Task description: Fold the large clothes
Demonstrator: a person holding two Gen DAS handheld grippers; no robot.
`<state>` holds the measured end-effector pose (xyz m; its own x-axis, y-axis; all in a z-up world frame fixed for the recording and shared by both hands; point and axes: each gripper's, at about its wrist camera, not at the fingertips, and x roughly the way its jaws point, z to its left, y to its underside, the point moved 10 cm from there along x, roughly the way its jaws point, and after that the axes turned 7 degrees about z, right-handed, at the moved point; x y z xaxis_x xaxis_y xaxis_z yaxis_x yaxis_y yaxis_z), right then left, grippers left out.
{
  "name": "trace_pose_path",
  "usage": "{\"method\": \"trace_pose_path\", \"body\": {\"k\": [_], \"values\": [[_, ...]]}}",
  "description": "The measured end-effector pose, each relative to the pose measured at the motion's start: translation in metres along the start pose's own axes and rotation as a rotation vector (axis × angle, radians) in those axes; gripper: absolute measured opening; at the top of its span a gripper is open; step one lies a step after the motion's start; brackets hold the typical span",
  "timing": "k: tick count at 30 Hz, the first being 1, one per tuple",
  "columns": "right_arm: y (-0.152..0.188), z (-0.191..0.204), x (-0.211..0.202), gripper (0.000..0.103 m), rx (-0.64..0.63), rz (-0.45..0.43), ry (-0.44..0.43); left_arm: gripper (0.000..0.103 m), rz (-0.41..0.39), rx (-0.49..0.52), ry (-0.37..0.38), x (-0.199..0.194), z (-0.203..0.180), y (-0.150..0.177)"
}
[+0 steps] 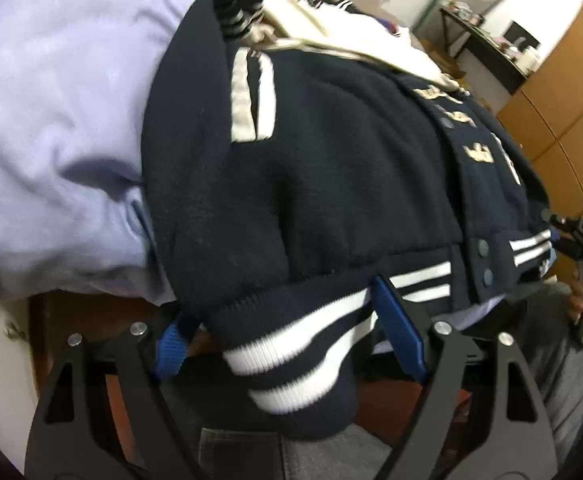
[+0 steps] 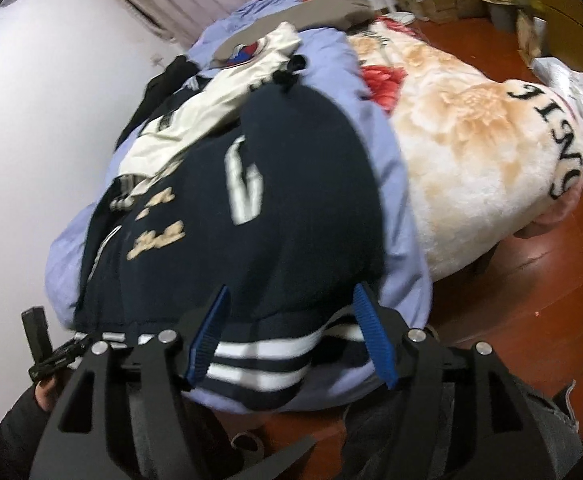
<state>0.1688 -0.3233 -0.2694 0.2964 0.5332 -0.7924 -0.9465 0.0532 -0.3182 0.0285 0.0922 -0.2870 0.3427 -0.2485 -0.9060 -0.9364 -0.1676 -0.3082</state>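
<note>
Navy varsity jacket lying just ahead of both grippers, atop lilac garment, striped hem nearest. Left gripper spread, hem between blue pads, not pinched. Right gripper likewise spread astride hem. Best to close on ribbed band only, both sides level, avoiding lilac layer beneath. Sleeves hidden under cream lining; motion blur obscures lettering; hem underside out of sight.

Both claws, left and right, have black frames, silver screws and blue pads.
</note>
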Motion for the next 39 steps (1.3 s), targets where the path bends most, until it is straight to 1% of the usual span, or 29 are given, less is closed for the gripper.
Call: {"method": "trace_pose_path", "body": {"k": [2, 3, 4, 6, 8, 10, 11, 13, 14, 16, 17, 18, 19, 20, 21, 23, 25, 27, 29, 32, 33, 34, 35, 36, 37, 39], "values": [[-0.003, -0.003, 0.005, 0.064, 0.005, 0.009, 0.008, 0.081, 0.013, -0.005, 0.043, 0.004, -0.006, -0.002], [-0.003, -0.004, 0.008, 0.064, 0.005, 0.021, 0.017, 0.081, 0.010, 0.011, 0.036, 0.004, -0.011, -0.003], [-0.004, -0.007, 0.011, 0.064, 0.006, 0.027, 0.046, 0.081, 0.000, 0.032, 0.026, 0.002, -0.017, -0.004], [-0.009, -0.013, 0.008, 0.064, 0.008, 0.003, 0.081, 0.081, -0.018, 0.048, 0.033, -0.003, -0.023, -0.007], [-0.011, -0.015, 0.010, 0.064, 0.015, 0.003, 0.084, 0.081, -0.015, 0.051, 0.031, -0.002, -0.025, -0.009], [-0.007, -0.014, 0.021, 0.064, 0.015, 0.050, 0.064, 0.081, -0.001, 0.046, 0.022, 0.004, -0.022, -0.009], [-0.004, -0.013, 0.029, 0.068, 0.009, 0.080, 0.069, 0.081, 0.008, 0.047, 0.018, 0.008, -0.020, -0.008], [-0.002, -0.009, 0.034, 0.069, -0.008, 0.105, 0.070, 0.081, 0.012, 0.054, 0.011, 0.011, -0.021, -0.010], [0.001, -0.002, 0.033, 0.069, -0.024, 0.115, 0.052, 0.081, 0.002, 0.049, 0.020, 0.009, -0.022, -0.013], [0.008, 0.024, 0.026, 0.069, -0.068, 0.127, -0.069, 0.080, -0.040, 0.035, 0.062, -0.004, -0.030, -0.019], [0.014, 0.041, 0.021, 0.069, -0.098, 0.130, -0.159, 0.080, -0.073, 0.039, 0.100, -0.013, -0.037, -0.022], [0.017, 0.047, 0.020, 0.072, -0.112, 0.132, -0.192, 0.080, -0.091, 0.046, 0.122, -0.018, -0.041, -0.024], [0.019, 0.050, 0.022, 0.074, -0.131, 0.130, -0.177, 0.080, -0.116, 0.062, 0.151, -0.024, -0.047, -0.026], [0.019, 0.045, 0.026, 0.075, -0.128, 0.132, -0.139, 0.080, -0.130, 0.076, 0.161, -0.026, -0.051, -0.027], [0.018, 0.040, 0.029, 0.075, -0.111, 0.134, -0.119, 0.081, -0.127, 0.082, 0.157, -0.025, -0.051, -0.028], [0.012, 0.023, 0.035, 0.074, -0.053, 0.130, -0.067, 0.081, -0.090, 0.065, 0.124, -0.013, -0.046, -0.028], [0.007, 0.002, 0.038, 0.074, 0.018, 0.129, -0.014, 0.081, -0.052, 0.051, 0.057, 0.000, -0.038, -0.027], [0.005, -0.009, 0.037, 0.076, 0.055, 0.121, 0.011, 0.081, -0.037, 0.043, 0.013, 0.007, -0.030, -0.023], [0.003, -0.016, 0.037, 0.084, 0.060, 0.109, 0.042, 0.081, -0.026, 0.048, 0.007, 0.011, -0.026, -0.019], [0.007, -0.017, 0.046, 0.084, 0.028, 0.123, 0.083, 0.080, -0.013, 0.069, -0.007, 0.013, -0.030, -0.020], [0.008, -0.014, 0.049, 0.076, 0.013, 0.127, 0.077, 0.069, -0.009, 0.072, 0.001, 0.013, -0.032, -0.022], [0.009, -0.009, 0.051, 0.068, 0.006, 0.141, 0.051, 0.053, -0.008, 0.075, 0.008, 0.012, -0.032, -0.023], [0.011, -0.004, 0.052, 0.060, 0.010, 0.157, 0.020, 0.046, -0.010, 0.073, 0.016, 0.008, -0.034, -0.027], [0.010, -0.001, 0.049, 0.049, 0.012, 0.157, -0.004, 0.035, -0.017, 0.072, 0.031, 0.003, -0.037, -0.030], [0.010, 0.003, 0.043, 0.043, 0.020, 0.153, -0.040, 0.025, -0.028, 0.077, 0.045, -0.002, -0.041, -0.031], [0.006, 0.011, 0.025, 0.025, 0.081, 0.113, -0.190, 0.021, -0.091, 0.109, 0.105, -0.024, -0.056, -0.036]]}}
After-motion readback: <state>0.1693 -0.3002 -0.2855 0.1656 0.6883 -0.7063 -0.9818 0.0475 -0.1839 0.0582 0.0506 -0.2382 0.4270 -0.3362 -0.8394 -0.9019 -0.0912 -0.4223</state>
